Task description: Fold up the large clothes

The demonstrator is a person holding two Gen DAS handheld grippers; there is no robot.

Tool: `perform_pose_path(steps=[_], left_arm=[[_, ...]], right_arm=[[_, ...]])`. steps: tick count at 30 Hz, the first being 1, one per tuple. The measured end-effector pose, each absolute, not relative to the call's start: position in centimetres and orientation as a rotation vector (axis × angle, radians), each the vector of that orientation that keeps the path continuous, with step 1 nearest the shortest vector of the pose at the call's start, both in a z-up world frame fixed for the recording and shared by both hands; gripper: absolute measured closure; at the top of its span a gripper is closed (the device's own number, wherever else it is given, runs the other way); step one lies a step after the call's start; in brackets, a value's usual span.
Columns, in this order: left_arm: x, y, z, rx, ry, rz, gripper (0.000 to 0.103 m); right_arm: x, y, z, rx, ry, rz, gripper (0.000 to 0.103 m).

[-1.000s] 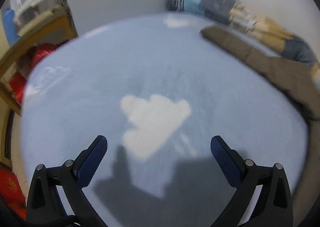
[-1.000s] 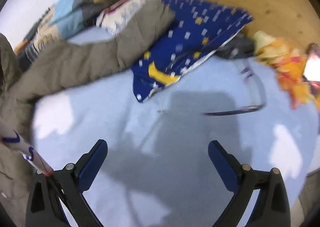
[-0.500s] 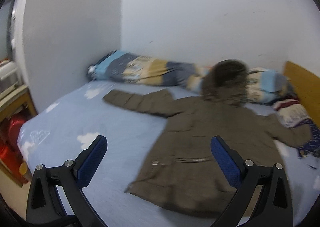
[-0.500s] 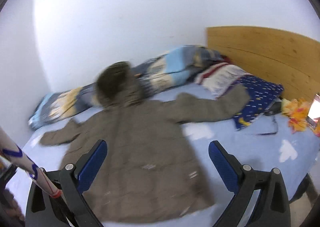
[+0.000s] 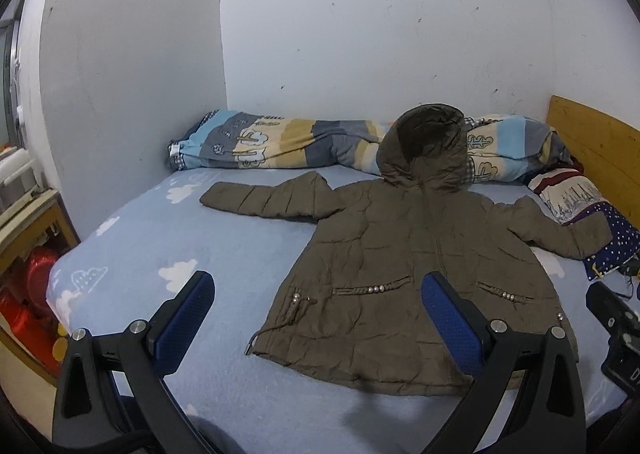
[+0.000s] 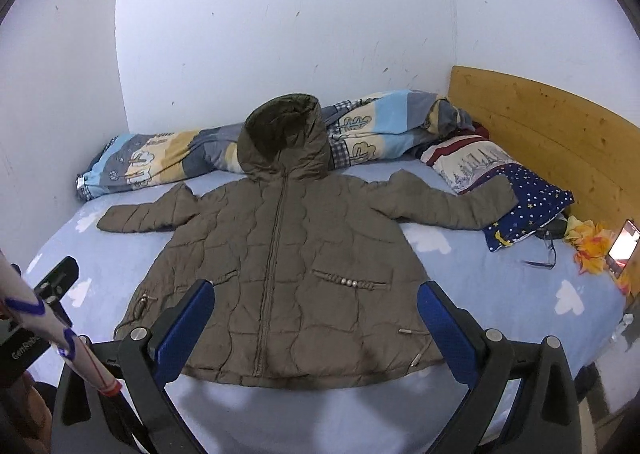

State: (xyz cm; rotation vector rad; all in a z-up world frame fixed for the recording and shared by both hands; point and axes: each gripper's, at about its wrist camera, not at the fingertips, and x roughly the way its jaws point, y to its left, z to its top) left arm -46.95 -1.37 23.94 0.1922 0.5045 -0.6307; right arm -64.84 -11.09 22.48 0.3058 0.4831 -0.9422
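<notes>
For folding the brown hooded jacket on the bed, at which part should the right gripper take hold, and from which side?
Probably the cuff of the sleeve that ends on the star-patterned pillow. The jacket lies flat, front up, sleeves spread, so this thin free end suits the open right gripper, coming from the headboard side to fold it across the chest.
</notes>
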Motion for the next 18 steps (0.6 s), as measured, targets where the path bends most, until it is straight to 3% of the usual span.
perform_pose_path(steps=[18], left_arm=[[-47.0, -2.2, 23.2, 0.233, 0.540, -0.637, 0.000]], right_arm=[[-63.9, -10.8, 21.9, 0.277, 0.529, -0.942, 0.000]])
